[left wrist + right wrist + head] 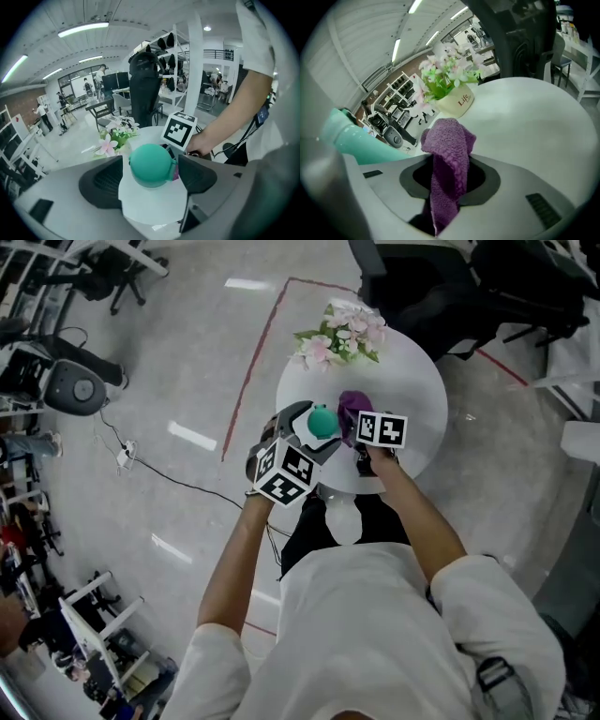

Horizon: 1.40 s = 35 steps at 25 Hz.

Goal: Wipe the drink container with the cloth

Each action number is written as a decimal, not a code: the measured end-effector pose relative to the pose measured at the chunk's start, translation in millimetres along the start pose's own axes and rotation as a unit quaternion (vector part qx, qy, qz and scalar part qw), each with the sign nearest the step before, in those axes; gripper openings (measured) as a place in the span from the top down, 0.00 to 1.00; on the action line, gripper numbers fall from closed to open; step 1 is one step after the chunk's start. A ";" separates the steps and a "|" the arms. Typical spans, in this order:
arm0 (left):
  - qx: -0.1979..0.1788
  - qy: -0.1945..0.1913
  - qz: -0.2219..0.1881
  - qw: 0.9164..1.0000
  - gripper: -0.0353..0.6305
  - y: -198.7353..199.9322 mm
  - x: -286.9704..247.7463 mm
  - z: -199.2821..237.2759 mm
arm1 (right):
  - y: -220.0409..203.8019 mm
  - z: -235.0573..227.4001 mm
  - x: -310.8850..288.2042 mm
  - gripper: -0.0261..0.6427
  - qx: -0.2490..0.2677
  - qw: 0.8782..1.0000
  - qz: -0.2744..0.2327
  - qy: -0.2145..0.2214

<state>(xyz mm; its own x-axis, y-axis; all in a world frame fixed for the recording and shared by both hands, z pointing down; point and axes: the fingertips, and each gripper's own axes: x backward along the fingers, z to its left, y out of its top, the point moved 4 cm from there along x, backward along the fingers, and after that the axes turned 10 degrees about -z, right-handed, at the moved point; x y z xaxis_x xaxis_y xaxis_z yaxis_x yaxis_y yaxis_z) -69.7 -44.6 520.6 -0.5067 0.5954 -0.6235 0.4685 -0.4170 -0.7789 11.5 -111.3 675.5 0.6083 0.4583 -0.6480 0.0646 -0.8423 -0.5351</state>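
Count taken from the one table [417, 381]: one flower pot [342, 334] at its far edge; one drink container [322, 419] and one cloth [349, 406] at its near edge; two grippers there, left gripper [314, 427] and right gripper [357, 435].

Bottle [322, 420] between the left gripper's [151, 180] jaws, over the table [417, 390], cloth [450, 150] between the right gripper's [449, 176] jaws just right of the bottle, flowers [342, 334] on the table behind the bottle
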 end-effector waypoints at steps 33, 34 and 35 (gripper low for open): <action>-0.261 -0.242 0.024 0.934 0.49 1.8 -8.4 9.7 | 15.5 76.9 161.1 0.79 -0.161 0.971 -0.178 0.001; -0.243 -0.221 0.024 0.944 0.49 1.8 -8.8 9.1 | 18.8 77.9 157.3 0.79 -0.162 0.970 -0.180 0.009; -0.225 -0.201 0.023 0.953 0.49 2.0 -9.2 7.9 | 22.4 78.8 154.0 0.79 -0.164 0.969 -0.183 0.018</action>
<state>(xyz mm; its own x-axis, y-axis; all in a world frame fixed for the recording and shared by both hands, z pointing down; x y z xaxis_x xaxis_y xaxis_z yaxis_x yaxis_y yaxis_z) -69.8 -56.4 524.3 -0.6722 0.2342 -0.7023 0.7138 -0.0467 -0.6988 44.3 -37.3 521.0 0.5241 0.7376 -0.4257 0.5255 -0.6734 -0.5199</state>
